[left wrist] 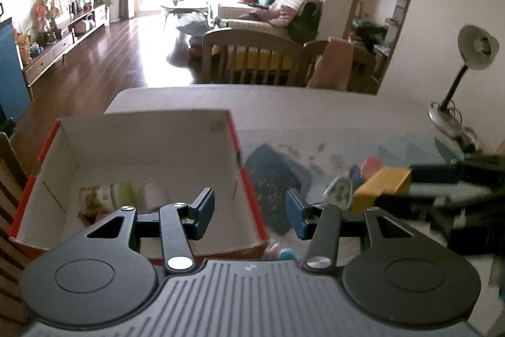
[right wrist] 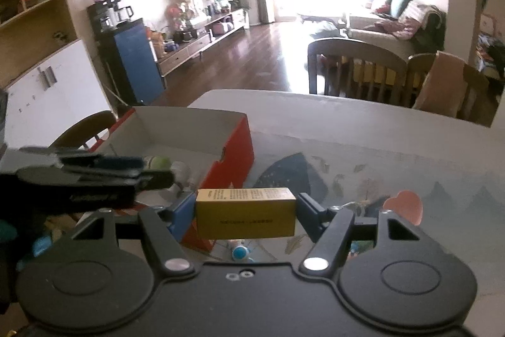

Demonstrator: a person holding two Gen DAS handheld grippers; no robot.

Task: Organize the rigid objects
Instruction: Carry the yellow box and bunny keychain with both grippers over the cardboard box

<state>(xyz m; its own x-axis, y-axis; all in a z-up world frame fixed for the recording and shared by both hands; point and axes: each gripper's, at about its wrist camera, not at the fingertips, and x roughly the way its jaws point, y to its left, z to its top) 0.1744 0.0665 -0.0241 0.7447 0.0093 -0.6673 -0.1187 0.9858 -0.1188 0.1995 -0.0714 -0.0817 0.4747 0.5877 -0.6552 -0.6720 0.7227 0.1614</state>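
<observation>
- Right gripper (right wrist: 246, 215) clamps a yellow box (right wrist: 246, 218) above the patterned table (right wrist: 378, 153).
- Left gripper (left wrist: 251, 215) is spread, holding nothing, over a red cardboard box (left wrist: 249, 195).
- Sunlit living room beyond.

Red box wall (right wrist: 235, 153) stands between yellow carton (right wrist: 246, 217) and box interior.

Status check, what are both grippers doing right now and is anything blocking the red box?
Right gripper shut on yellow box. Left gripper open, empty, over red box rim. Box open-topped; left gripper sits between yellow box and it.
</observation>
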